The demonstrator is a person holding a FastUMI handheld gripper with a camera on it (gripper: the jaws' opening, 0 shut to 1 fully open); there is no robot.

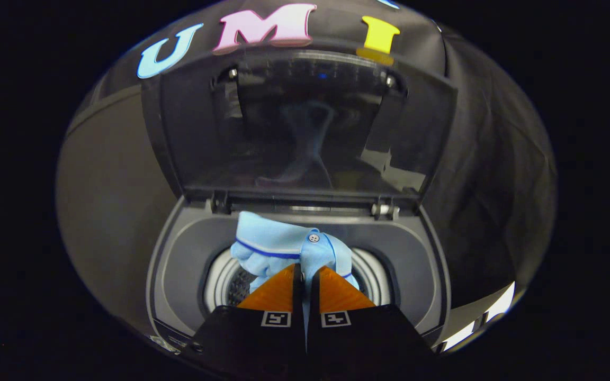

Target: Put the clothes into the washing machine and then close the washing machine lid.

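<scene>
A light blue shirt (278, 246) with dark blue trim and a white button hangs bunched just ahead of my fingertips, over the drum opening of the washing machine (178, 254). My gripper (306, 269) is shut on a fold of the shirt, its orange fingers (276, 291) pressed close together with cloth pinched between them. The drum's white rim (376, 275) and perforated wall show below the shirt. The washer's dark glass lid (305, 121) stands upright and open behind the opening, mirroring the shirt faintly.
The lid's hinges (384, 210) sit at the back edge of the grey top deck. Black booth cloth surrounds the machine on both sides. A bright strip of floor (487, 312) shows beyond the machine's right corner.
</scene>
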